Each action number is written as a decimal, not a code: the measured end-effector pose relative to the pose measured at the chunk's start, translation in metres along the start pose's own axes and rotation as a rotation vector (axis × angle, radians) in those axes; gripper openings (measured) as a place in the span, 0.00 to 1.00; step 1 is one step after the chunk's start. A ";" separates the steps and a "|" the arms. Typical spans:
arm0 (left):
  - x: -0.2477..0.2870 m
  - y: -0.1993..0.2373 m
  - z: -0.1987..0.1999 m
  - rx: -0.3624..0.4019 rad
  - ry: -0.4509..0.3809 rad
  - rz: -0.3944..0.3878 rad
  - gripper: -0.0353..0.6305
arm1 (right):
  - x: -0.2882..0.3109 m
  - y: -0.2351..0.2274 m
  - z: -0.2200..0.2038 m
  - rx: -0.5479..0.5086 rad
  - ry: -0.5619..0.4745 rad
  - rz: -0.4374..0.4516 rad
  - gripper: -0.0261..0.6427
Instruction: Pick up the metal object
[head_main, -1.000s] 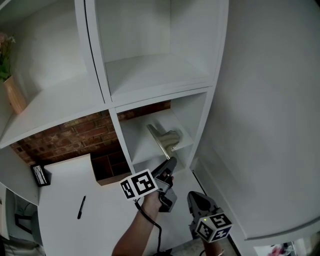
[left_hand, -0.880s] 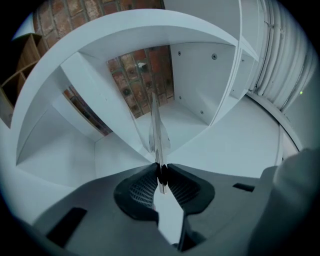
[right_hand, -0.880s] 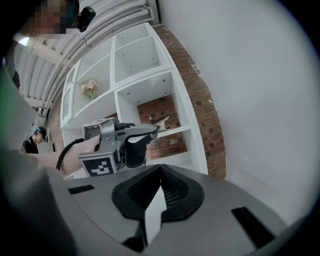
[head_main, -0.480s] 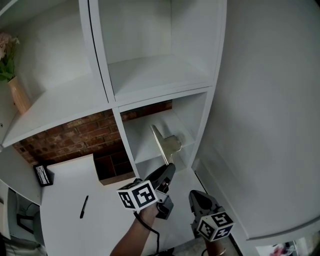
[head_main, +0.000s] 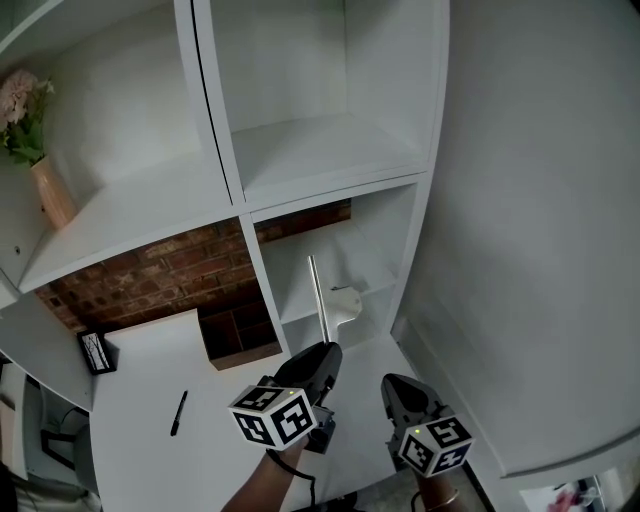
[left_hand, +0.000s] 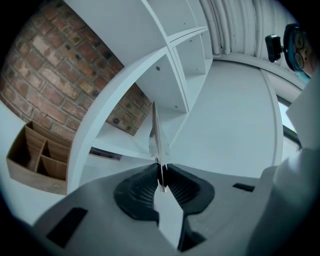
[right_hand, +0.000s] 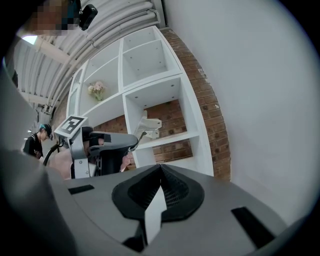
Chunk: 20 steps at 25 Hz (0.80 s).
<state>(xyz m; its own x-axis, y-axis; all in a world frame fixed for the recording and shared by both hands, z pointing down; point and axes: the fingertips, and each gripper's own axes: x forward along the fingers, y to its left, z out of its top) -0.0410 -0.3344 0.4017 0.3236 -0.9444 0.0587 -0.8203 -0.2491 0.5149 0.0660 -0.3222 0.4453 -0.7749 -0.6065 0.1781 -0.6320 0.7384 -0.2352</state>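
The metal object (head_main: 318, 298) is a thin L-shaped plate, edge-on to me in the head view, in front of the lower right shelf compartment. My left gripper (head_main: 323, 349) is shut on its lower end and holds it upright in the air. In the left gripper view the plate (left_hand: 155, 137) rises straight out from between the closed pads. The right gripper view shows it (right_hand: 148, 124) sticking out of the left gripper (right_hand: 133, 142). My right gripper (head_main: 396, 384) hangs just to the right, shut, with nothing between its pads (right_hand: 161, 168).
A white shelf unit (head_main: 250, 185) stands against a brick wall. On the white desk (head_main: 140, 380) lie a wooden organiser (head_main: 238, 336), a black pen (head_main: 179, 412) and a small dark item (head_main: 97, 351). A vase of flowers (head_main: 48, 185) stands on the left shelf. A person (right_hand: 37, 141) stands far left.
The left gripper has drawn back toward me and lower, and the metal object in it has turned from broadside to edge-on. The right gripper has barely moved.
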 end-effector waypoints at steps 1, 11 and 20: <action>-0.006 0.001 0.000 0.025 0.003 0.014 0.15 | 0.000 0.003 0.000 -0.001 -0.001 0.003 0.05; -0.056 0.013 -0.009 0.271 0.052 0.145 0.15 | 0.002 0.031 0.000 -0.019 -0.009 0.028 0.05; -0.091 0.028 -0.023 0.436 0.124 0.230 0.15 | 0.009 0.061 -0.007 -0.049 0.010 0.055 0.05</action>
<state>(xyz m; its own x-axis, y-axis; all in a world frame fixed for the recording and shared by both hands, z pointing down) -0.0828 -0.2502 0.4300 0.1435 -0.9592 0.2434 -0.9889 -0.1293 0.0731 0.0207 -0.2807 0.4395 -0.8081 -0.5621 0.1759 -0.5884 0.7839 -0.1981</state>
